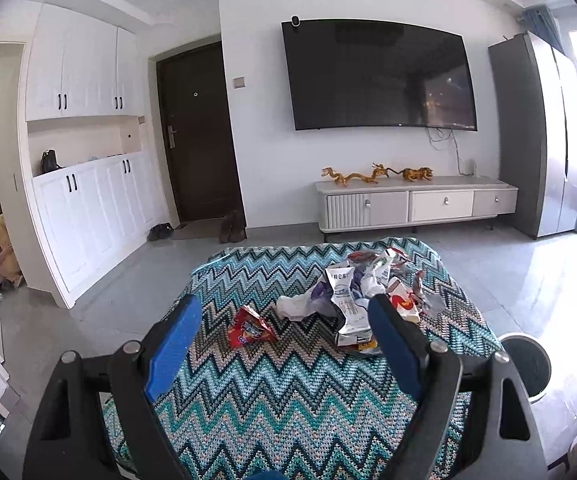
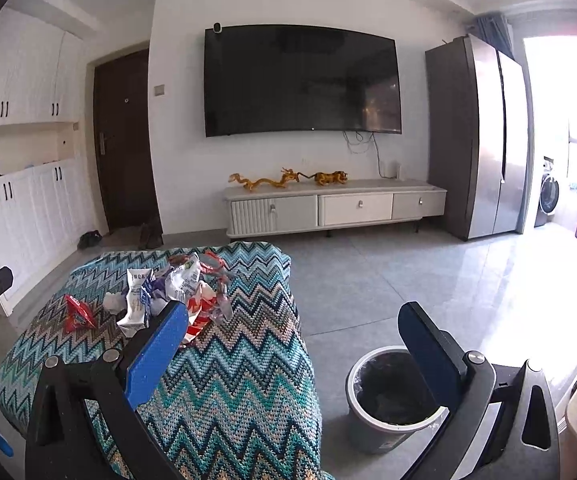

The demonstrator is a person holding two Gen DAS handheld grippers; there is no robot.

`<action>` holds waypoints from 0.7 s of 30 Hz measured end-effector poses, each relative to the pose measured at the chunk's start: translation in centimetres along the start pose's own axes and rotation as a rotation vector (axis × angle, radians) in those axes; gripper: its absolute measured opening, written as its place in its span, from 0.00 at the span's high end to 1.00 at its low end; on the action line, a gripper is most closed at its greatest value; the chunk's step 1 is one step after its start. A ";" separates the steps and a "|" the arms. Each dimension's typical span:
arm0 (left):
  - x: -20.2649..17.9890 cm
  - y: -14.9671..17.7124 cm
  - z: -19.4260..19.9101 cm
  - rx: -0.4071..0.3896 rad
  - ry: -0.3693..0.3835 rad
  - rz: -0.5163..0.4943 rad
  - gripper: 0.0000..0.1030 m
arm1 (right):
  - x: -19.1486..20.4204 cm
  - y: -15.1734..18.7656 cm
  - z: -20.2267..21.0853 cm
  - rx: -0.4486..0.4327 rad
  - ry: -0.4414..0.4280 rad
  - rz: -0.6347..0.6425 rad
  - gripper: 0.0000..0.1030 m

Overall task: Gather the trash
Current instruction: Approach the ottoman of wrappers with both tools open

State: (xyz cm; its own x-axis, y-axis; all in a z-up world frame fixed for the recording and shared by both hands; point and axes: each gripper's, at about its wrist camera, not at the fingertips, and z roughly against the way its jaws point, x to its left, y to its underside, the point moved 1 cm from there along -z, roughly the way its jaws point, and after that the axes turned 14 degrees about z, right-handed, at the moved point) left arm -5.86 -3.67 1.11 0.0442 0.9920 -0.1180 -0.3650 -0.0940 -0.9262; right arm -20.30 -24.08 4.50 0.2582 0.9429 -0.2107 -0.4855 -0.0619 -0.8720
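I am at the very start of collecting the trash: nothing is lifted yet, and both my tongs hang released and empty above a low bench draped in a teal, white and tan zigzag knitted cloth (image 1: 288,392). My left tongs (image 1: 284,332), with blue padded fingers spread wide, fill the lower centre of the left view. Just beyond their tips, in the centre of that frame, lies a crumpled red snack wrapper (image 1: 248,328), apart from the main heap. To its right is a pile of crushed white cartons, clear plastic and red-and-white packets (image 1: 364,292), lying on the cloth toward the bench's far right part. My right tongs (image 2: 292,332) are likewise open in the lower half of the right view, the left finger over the cloth and the right finger over the floor. Low and right of centre in that view stands a round grey waste bin lined with a black bag (image 2: 392,388), on the grey tiled floor just beside the bench. I judge the next move calls for lowering one pair of tongs onto a single piece, probably the lone red wrapper, closing on a crumpled edge, then carrying it across to the bin.
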 end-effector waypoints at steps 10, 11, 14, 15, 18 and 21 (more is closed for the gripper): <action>-1.2 0.9 0.2 -0.006 0.004 -0.064 0.18 | -0.4 0.2 0.6 0.027 0.007 -0.008 0.00; -1.5 1.1 0.1 -0.003 0.005 -0.080 0.18 | -0.5 0.2 0.6 0.030 0.007 -0.010 0.00; -2.3 1.8 -0.1 0.019 0.013 -0.121 0.18 | -0.9 0.3 0.7 0.036 0.007 -0.018 0.00; -2.6 2.0 -0.2 0.026 0.014 -0.134 0.18 | -1.0 0.3 0.7 0.037 0.008 -0.022 0.00; -3.3 2.9 -0.6 0.052 0.020 -0.172 0.18 | -1.4 0.6 0.6 0.044 0.011 -0.030 0.00; -3.7 3.4 -1.0 0.071 0.021 -0.197 0.18 | -1.6 1.0 0.4 0.054 0.013 -0.035 0.00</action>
State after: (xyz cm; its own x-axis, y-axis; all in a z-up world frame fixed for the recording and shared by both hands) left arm -6.32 -7.78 -1.94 0.1403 0.9886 0.0551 -0.4120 0.1089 -0.9047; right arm -21.54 -25.53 4.20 0.2868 0.9397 -0.1864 -0.5199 -0.0108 -0.8542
